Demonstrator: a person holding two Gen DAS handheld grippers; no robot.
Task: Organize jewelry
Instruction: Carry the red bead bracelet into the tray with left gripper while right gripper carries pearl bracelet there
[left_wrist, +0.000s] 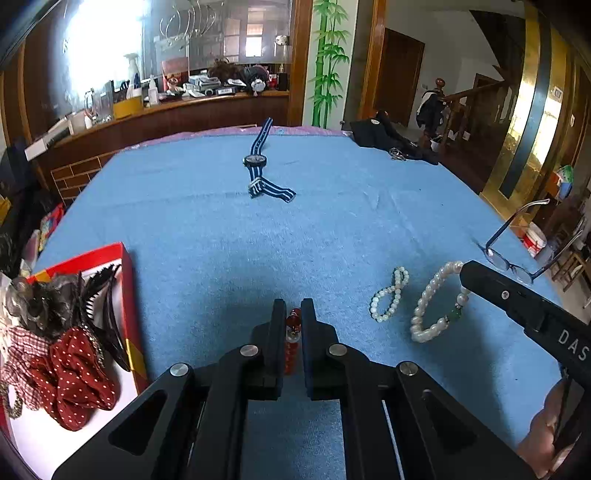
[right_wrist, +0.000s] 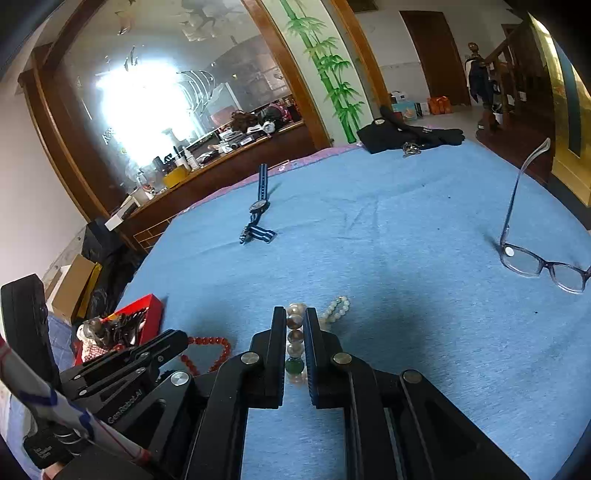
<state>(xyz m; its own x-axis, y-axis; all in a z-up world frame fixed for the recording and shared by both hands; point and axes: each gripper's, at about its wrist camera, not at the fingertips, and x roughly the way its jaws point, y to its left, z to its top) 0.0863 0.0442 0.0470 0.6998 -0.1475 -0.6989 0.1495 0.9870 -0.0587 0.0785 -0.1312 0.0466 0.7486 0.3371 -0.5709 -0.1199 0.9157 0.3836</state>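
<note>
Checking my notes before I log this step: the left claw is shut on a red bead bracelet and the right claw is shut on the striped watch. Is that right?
Not quite. The left claw is shut on the red bead bracelet, but the right claw is shut on the large pearl bracelet, not the striped watch, which lies untouched farther up the blue cloth. The right wrist view shows it.

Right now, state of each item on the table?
Left tool: shut on red bead bracelet.
Right tool: shut on large pearl bracelet.
Small pearl bracelet: loose on blue cloth, untouched.
Watch: strap unbuckled, on the cloth.
Glasses: arms unfolded.
Red box: open, holding hair accessories.
</note>
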